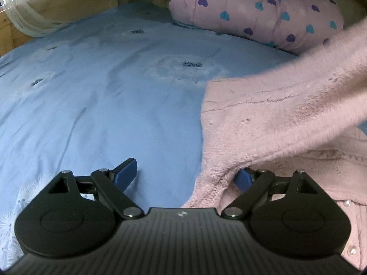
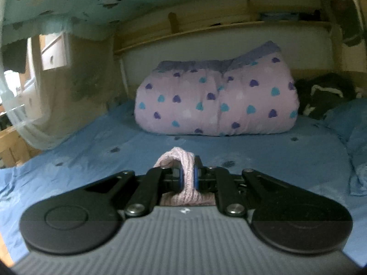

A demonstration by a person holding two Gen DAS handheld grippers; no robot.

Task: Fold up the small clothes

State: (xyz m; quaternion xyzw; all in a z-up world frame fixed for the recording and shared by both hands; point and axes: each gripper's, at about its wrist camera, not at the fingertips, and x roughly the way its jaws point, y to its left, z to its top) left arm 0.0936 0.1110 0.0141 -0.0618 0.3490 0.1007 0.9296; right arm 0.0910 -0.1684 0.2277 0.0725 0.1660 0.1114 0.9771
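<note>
A pink fuzzy knit cardigan (image 1: 270,114) lies on the blue bed sheet (image 1: 103,91) at the right of the left wrist view, one sleeve lifted up and away to the upper right. My left gripper (image 1: 185,174) is open, its right finger (image 1: 243,178) against the cardigan's lower edge, its left finger (image 1: 126,171) over bare sheet. My right gripper (image 2: 188,178) is shut on a pink knit cuff (image 2: 183,160) of the cardigan, held above the sheet (image 2: 91,151).
A rolled pink quilt with blue and purple hearts (image 2: 215,103) lies at the head of the bed, also in the left wrist view (image 1: 252,11). Dark clothing (image 2: 321,96) and a blue pillow (image 2: 353,123) are at the right. A net curtain (image 1: 29,18) hangs at the left.
</note>
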